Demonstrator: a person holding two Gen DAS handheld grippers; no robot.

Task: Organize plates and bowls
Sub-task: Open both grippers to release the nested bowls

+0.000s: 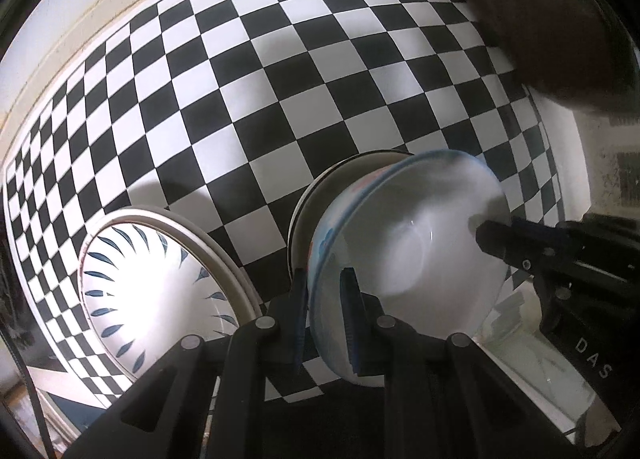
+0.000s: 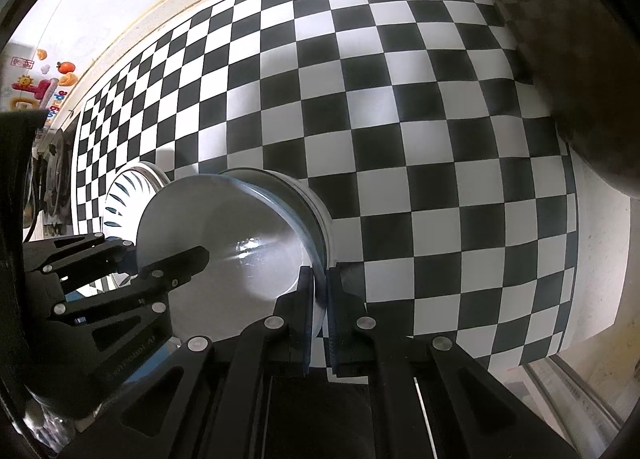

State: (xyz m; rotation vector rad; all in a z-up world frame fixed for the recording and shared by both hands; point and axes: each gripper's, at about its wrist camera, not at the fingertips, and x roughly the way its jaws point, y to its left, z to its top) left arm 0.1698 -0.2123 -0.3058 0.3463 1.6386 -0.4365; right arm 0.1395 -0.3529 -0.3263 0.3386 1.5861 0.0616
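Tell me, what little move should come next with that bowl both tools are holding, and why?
Probably lower it. The left tool and the right tool each pinch the rim of the glass bowl, which sits just above a white bowl on the checkered cloth. Easing it down would nest the two.

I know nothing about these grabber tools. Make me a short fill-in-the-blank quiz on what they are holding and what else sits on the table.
1. Both grippers clamp the rim of the same white ____.
2. The left gripper and right gripper each have their fingers ____ on that rim.
3. The tablecloth has a black-and-white ____ pattern.
4. The plate beside it carries ____ leaf-shaped marks.

Missing words: bowl; shut; checkered; blue
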